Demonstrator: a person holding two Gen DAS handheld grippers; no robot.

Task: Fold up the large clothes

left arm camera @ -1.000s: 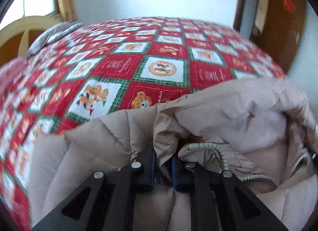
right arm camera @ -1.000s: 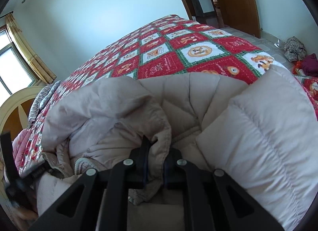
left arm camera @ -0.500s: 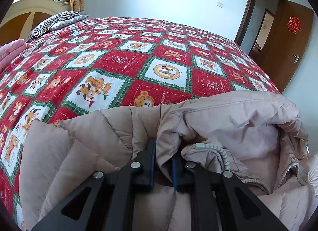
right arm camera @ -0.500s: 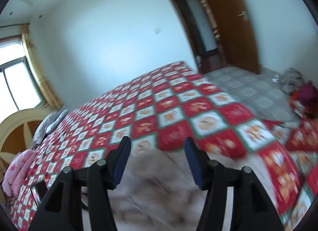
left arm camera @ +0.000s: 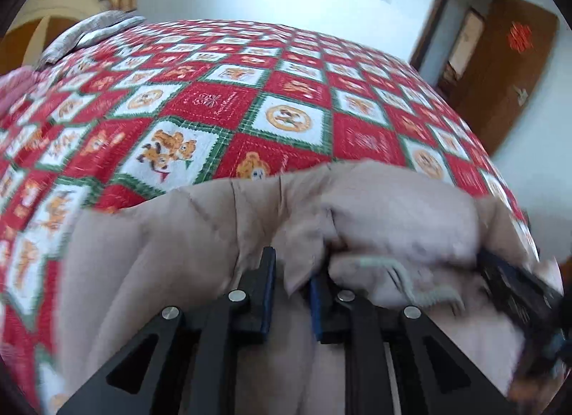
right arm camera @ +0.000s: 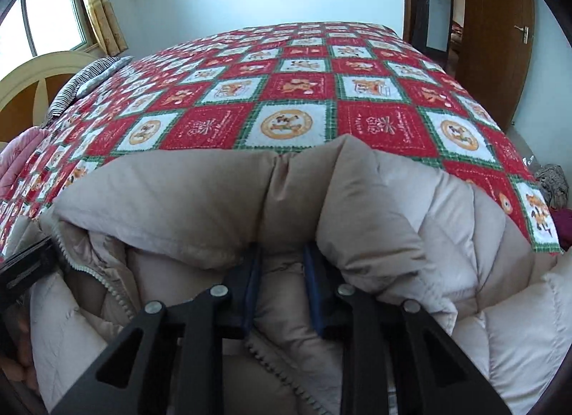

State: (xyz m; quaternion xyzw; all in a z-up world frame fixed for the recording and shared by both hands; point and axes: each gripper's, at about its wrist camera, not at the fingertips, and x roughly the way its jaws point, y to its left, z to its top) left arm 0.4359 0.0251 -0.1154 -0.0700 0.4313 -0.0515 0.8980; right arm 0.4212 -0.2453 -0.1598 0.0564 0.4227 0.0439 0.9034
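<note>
A beige quilted down jacket point(left arm camera: 200, 236) lies at the near edge of the bed, also filling the lower right wrist view point(right arm camera: 447, 222). My left gripper point(left arm camera: 292, 265) is shut on a fold of the jacket fabric near its zipper point(left arm camera: 411, 279). My right gripper point(right arm camera: 282, 257) has its jaws partly apart around a bunched fold of the jacket near the collar; I cannot tell whether they pinch it. The right gripper also shows at the right edge of the left wrist view point(left arm camera: 514, 290), and the left gripper at the left edge of the right wrist view point(right arm camera: 25, 268).
The bed has a red, white and green checked quilt point(right arm camera: 286, 93). A striped pillow point(right arm camera: 82, 82) and a pink item point(right arm camera: 18, 161) lie at its left end. A brown door point(right arm camera: 497, 32) stands at the right. Clothes point(right arm camera: 554, 182) lie on the floor.
My right gripper, open and lifted off the jacket half a second ago, has come back down around a fold of it. My left gripper stays shut on the fabric and has shifted slightly.
</note>
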